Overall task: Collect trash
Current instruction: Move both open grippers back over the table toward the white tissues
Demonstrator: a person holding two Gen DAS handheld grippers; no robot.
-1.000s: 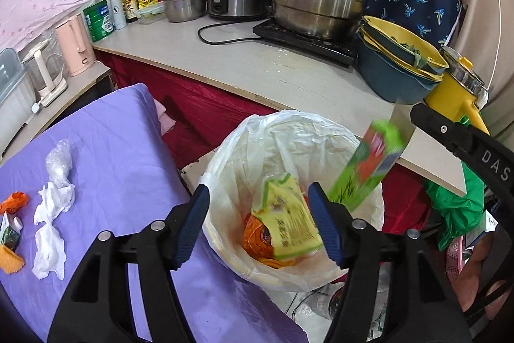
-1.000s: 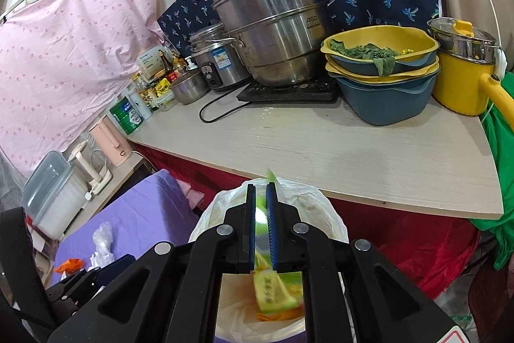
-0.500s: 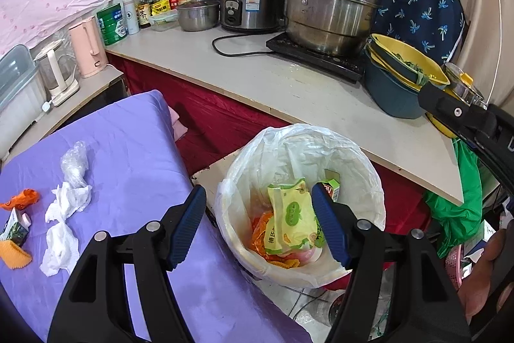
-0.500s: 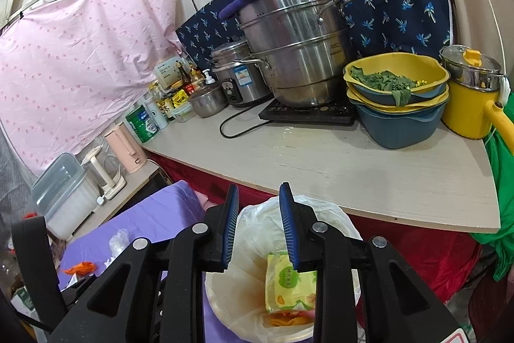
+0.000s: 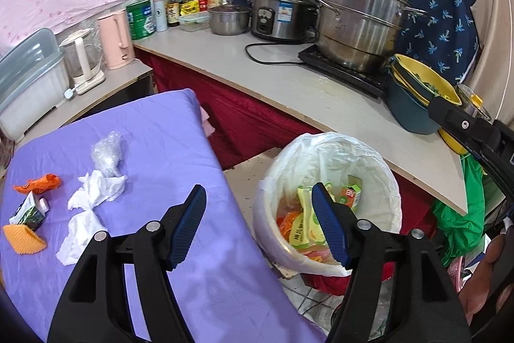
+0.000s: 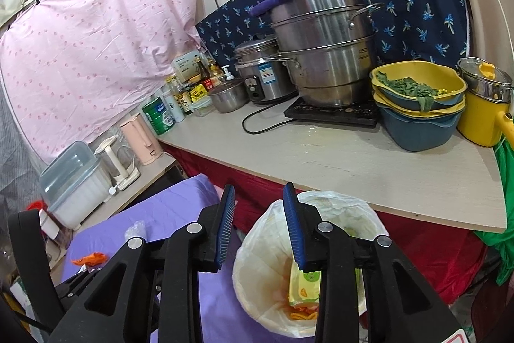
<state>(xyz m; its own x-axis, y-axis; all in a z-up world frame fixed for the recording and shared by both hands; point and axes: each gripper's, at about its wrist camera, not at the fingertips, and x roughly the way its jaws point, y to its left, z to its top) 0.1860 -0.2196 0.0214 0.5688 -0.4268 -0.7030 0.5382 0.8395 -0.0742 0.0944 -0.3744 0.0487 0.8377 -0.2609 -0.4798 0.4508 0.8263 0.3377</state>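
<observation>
A pale counter runs along a wall hung with pink and navy cloth, carrying a stacked steel steamer pot on an induction plate, a rice cooker, and yellow and blue basins with greens in the top one. Below it lies a surface covered in purple cloth, and just beside that cloth's edge stands a trash bin lined with a white plastic bag. Inside the bin lie a green snack packet, a small red-and-green carton and orange wrappers. The left tool hangs with its jaws spread wide and nothing between them; its one pad sits over the purple cloth and the other over the bin's mouth, so the bin's contents lie just behind the right-hand pad. The right tool is also parted and empty, above the near rim of the bin, with the green packet visible below its right-hand finger. Well to the left of the left tool, trash is on the cloth: crumpled white tissues, a clear plastic wad, an orange wrapper, a small green-and-white carton and an orange ridged piece, all apart from both tools.
</observation>
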